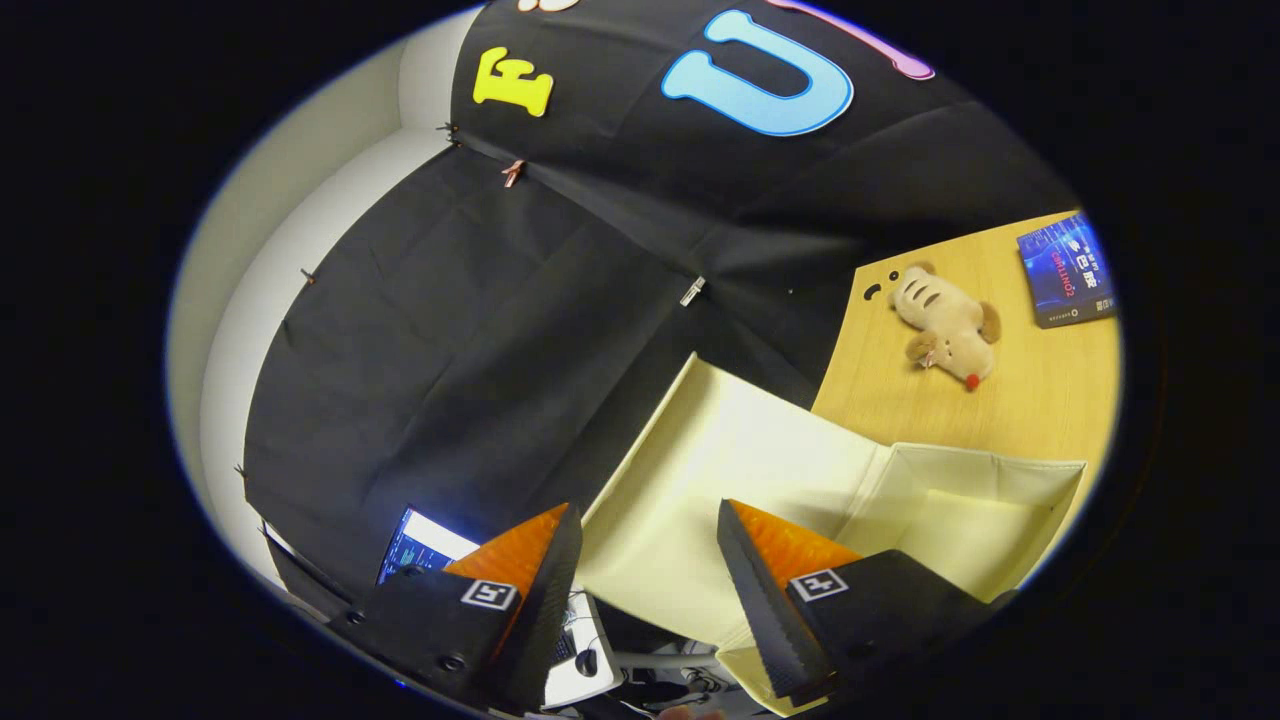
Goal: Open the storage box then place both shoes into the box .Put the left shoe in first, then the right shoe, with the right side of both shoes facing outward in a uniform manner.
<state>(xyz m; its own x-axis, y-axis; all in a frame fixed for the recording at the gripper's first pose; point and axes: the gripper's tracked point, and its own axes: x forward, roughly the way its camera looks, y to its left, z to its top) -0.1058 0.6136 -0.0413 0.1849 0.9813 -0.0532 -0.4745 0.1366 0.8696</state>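
Presently the tongs [648, 560] stand spread wide, gripping nothing. Between and just beyond their fingers sits the cream storage box [760, 460], lid raised, on the desk [1040, 380]. Farther off on the desk lie a plush toy [945, 325] and a book [1068, 270].

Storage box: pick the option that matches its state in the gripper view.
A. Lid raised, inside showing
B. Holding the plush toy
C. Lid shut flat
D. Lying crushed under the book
A. The storage box shows its pale inner walls with the lid lifted toward the black cloth; the gripper is open, its fingers spread just before the lid, gripping nothing. The plush toy and book lie on the table beyond.
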